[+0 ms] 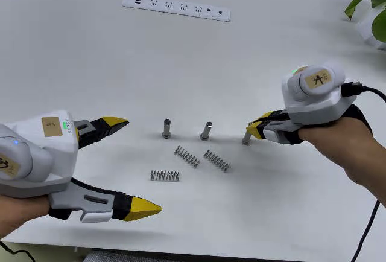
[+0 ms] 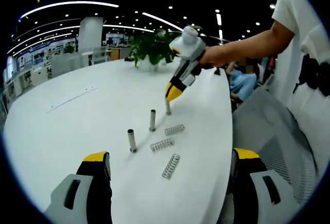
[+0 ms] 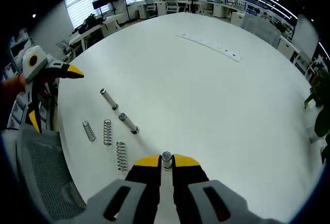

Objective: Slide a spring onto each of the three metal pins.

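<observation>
The left tool (image 1: 140, 165) is held well to the left of the middle pin (image 1: 206, 131), low over the white counter (image 1: 90, 63). Its two yellow-tipped jaws are spread wide with nothing between them. In the left gripper view those jaws rise at either side of the bottom edge, and the pins and springs lie ahead in the gap.

The left pin (image 1: 167, 128) stands on its base just left of the middle pin, apart from it.

Three springs lie flat on the counter on the near side of the middle pin, all loose and none on a pin. The first spring (image 1: 165, 175) lies furthest off to the near left. The second spring (image 1: 187, 156) sits between it and the middle pin. The third spring (image 1: 216, 160) lies just to the near right of the middle pin. The middle pin itself stands bare.

To its right stands the right pin (image 1: 246, 137), about as far off as the left pin is on the other side. The right tool (image 1: 252, 130) has its jaws closed together on the top of it. The right gripper view shows the pin's round head pinched between the yellow tips.

Far beyond the middle pin, a white power strip (image 1: 176, 6) lies on the counter. Well off to the far right are the leaves of a green plant (image 1: 371, 2).
</observation>
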The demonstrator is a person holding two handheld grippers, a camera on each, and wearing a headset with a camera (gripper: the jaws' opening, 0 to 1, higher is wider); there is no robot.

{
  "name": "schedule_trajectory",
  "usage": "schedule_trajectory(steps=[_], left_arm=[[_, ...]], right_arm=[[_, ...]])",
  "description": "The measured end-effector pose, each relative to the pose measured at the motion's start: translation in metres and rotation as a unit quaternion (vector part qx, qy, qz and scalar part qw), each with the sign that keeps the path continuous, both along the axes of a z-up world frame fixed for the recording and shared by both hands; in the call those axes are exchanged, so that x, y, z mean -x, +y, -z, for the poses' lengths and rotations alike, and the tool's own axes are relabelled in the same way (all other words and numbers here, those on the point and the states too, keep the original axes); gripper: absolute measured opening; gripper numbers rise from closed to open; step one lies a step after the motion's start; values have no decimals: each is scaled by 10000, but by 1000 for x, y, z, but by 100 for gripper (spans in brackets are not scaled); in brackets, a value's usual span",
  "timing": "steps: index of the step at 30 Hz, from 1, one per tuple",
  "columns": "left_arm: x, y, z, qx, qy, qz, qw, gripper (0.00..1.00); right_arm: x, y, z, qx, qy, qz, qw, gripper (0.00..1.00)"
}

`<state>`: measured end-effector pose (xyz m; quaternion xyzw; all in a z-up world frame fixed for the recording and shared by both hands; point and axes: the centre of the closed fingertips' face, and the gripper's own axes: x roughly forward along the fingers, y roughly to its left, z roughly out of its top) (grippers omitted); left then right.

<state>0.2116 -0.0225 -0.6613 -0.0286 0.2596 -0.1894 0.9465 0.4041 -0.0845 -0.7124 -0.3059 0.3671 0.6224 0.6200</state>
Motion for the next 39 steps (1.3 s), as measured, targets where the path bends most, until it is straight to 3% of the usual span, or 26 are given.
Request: schedule_trajectory(steps=[22, 39], left_arm=[[-1, -1, -1, -11, 6, 14, 10000, 100], [-2, -1, -1, 11, -11, -3, 10000, 99]], right_arm=[[13, -7, -3, -152, -100, -233, 9996, 9], [12, -7, -4, -155, -115, -292, 9994, 9]])
